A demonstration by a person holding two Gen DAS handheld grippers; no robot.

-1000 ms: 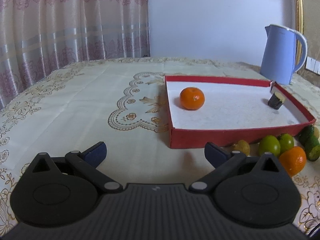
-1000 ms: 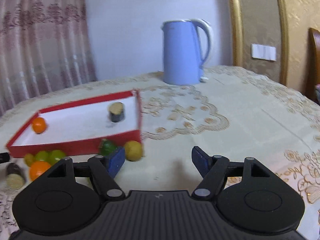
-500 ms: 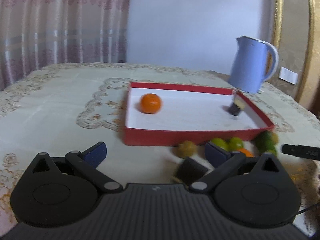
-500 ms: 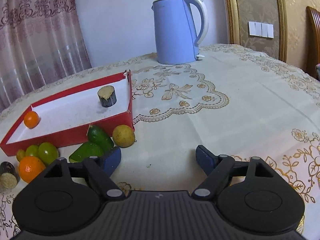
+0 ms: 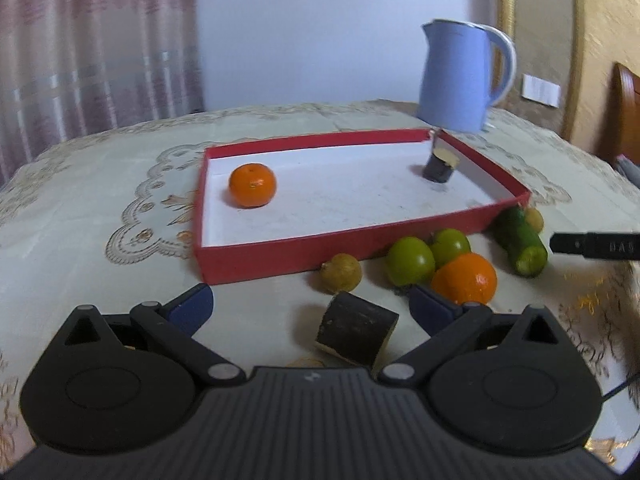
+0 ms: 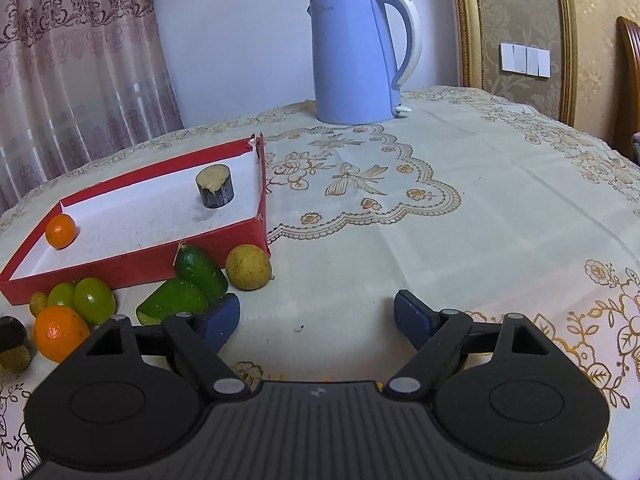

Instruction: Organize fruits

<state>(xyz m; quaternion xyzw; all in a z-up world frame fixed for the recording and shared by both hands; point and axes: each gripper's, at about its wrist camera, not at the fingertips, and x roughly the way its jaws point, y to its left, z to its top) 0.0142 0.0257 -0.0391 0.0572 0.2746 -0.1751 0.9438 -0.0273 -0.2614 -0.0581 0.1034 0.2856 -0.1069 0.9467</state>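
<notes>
A red tray (image 5: 280,256) (image 6: 132,262) holds an orange (image 5: 252,185) and a dark cut stump piece (image 5: 440,163). In front of it lie a second dark piece (image 5: 355,330), a small yellow fruit (image 5: 341,279), two green fruits (image 5: 410,261), an orange (image 5: 464,279) and cucumber pieces (image 5: 520,241). My left gripper (image 5: 311,307) is open, the dark piece lying between its fingers, not gripped. My right gripper (image 6: 317,317) is open and empty, its left finger beside the cucumber pieces (image 6: 188,288) and a yellow fruit (image 6: 248,267).
A blue kettle (image 6: 356,58) (image 5: 460,76) stands behind the tray on the embroidered tablecloth (image 6: 460,216). Curtains hang at the back left. A wooden chair back (image 6: 630,64) is at the far right. My right gripper's finger (image 5: 596,245) shows at the left view's right edge.
My left gripper swung right and forward, so the loose fruits and the dark piece now sit between and ahead of its fingers. My right gripper came closer to the cucumber pieces. Both stayed open.
</notes>
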